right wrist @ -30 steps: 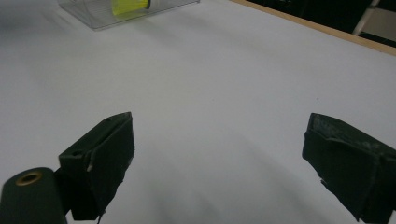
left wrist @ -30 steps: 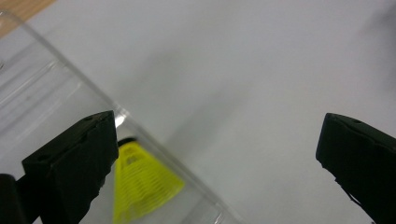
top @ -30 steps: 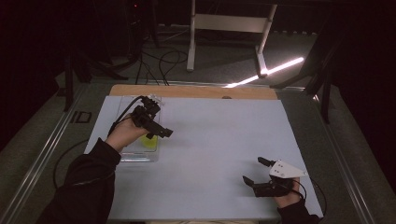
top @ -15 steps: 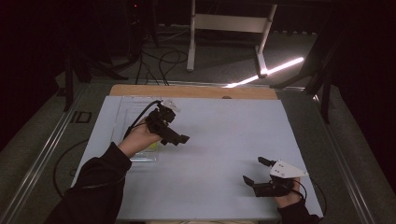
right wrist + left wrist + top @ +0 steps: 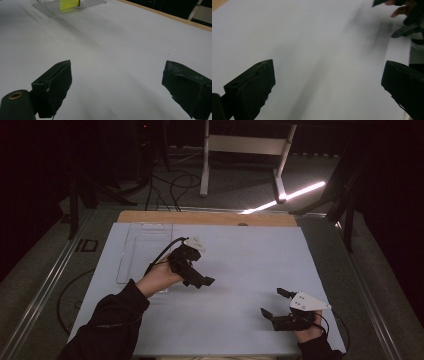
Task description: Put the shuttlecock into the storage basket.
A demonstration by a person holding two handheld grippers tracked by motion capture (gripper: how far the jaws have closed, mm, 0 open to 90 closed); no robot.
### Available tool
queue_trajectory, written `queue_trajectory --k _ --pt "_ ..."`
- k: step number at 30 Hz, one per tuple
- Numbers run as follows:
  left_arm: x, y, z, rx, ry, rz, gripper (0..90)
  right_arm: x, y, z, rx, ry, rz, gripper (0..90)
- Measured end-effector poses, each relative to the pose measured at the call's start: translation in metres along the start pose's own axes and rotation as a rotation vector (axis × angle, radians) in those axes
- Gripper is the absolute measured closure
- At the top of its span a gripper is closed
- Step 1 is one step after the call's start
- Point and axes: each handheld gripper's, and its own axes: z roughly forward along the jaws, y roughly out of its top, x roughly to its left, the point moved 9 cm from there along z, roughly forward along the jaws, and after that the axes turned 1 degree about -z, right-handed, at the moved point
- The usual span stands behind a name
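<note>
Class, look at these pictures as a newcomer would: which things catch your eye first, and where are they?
The pale sheet covering the table stands out against the dark room. Over its left half, the left claw hangs open above the sheet; near the front right corner, the right claw is open too. A clear tray with something bright yellow in it lies at the far left.

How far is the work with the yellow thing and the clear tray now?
Done, it seems: the yellow object lies in the clear tray at the table's left. In hand: nothing. The left gripper hangs open over the bare white mat, beside the tray, and the right gripper rests open near the mat's front right corner. What is left I cannot tell; no other loose item lies on the mat.
</note>
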Motion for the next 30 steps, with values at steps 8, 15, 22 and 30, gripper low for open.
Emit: queue_trajectory --k 8,15,22,30 --pt "-0.018 -0.005 0.010 -0.011 -0.038 0.031 0.0 0.000 0.000 0.000 -0.001 0.000 -0.004 9.4" --pt "-0.030 -0.017 0.018 -0.007 -0.074 0.052 0.0 0.001 0.000 0.000 -0.001 0.004 -0.004 9.4" --pt "-0.038 -0.031 0.020 -0.027 -0.103 0.056 0.0 0.001 0.001 0.000 -0.001 0.006 -0.009 9.3" --pt "-0.042 -0.048 0.023 -0.027 -0.108 0.051 0.0 0.001 0.000 0.000 0.002 0.008 -0.008 9.4"
